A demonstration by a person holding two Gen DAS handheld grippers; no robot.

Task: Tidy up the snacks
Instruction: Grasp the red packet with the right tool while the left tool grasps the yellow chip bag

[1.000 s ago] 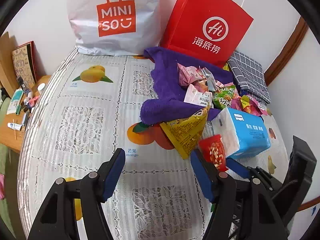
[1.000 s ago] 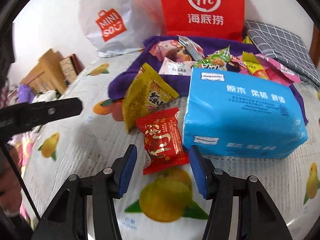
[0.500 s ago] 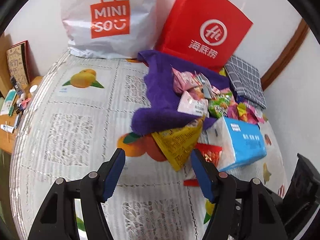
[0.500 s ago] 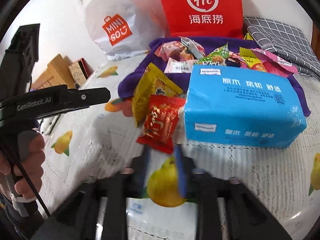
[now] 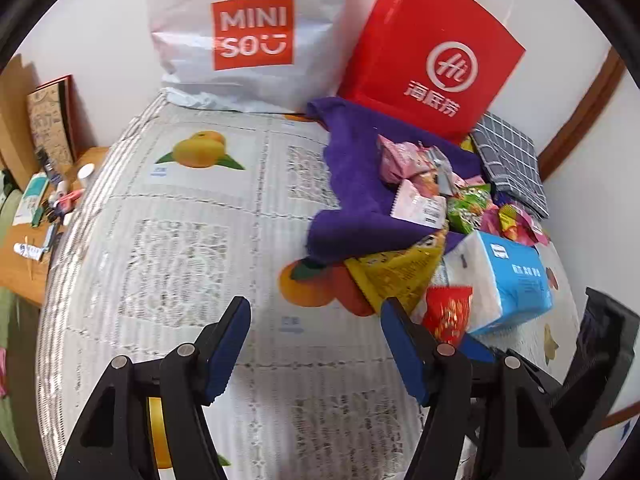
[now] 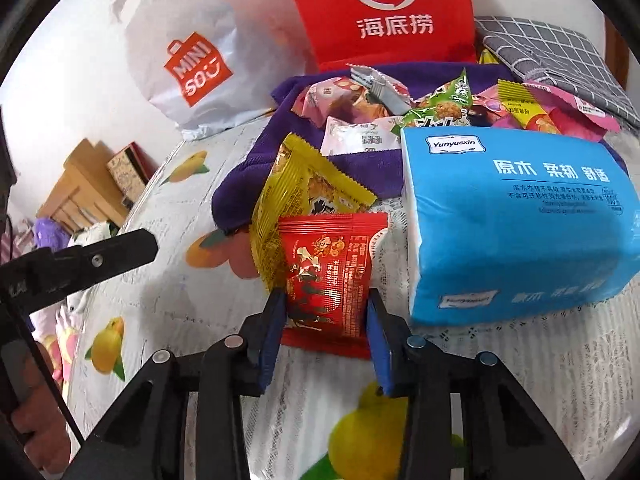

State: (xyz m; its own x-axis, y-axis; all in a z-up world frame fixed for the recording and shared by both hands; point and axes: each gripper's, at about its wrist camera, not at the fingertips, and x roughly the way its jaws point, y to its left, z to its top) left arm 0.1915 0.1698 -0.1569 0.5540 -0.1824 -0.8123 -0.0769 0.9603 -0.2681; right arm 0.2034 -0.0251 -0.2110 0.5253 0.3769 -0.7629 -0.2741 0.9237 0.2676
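Your right gripper [image 6: 326,312] is closing on the red snack packet [image 6: 330,272]. Both blue pads flank its lower third and look to touch its side edges. The packet lies flat on the fruit-print tablecloth [image 5: 192,208], at 12 o'clock from your right fingertips, wedged between the yellow packet [image 6: 296,192] at its 11 o'clock and the blue tissue pack [image 6: 516,220] at its 3 o'clock.

Likely reason for this grip: the packet's near end sticks out clear of its neighbours, so you can squeeze across its narrow width without catching the tissue pack.

Orientation: the long axis runs from 6 to 12 o'clock in the right wrist view, in line with your gripper. The crimped top seam points away, toward the purple towel [image 6: 376,168] and the heap of mixed snacks [image 6: 400,96] on it. The printed face is up.

Your left gripper [image 5: 316,320] is spread about halfway, nothing between its fingers, over bare tablecloth. The yellow packet sits at its 1 o'clock. It looks parked clear of the working side.

Behind the pile, a white shopping bag [image 5: 248,32] and a red paper bag [image 5: 432,52] stand against the wall.
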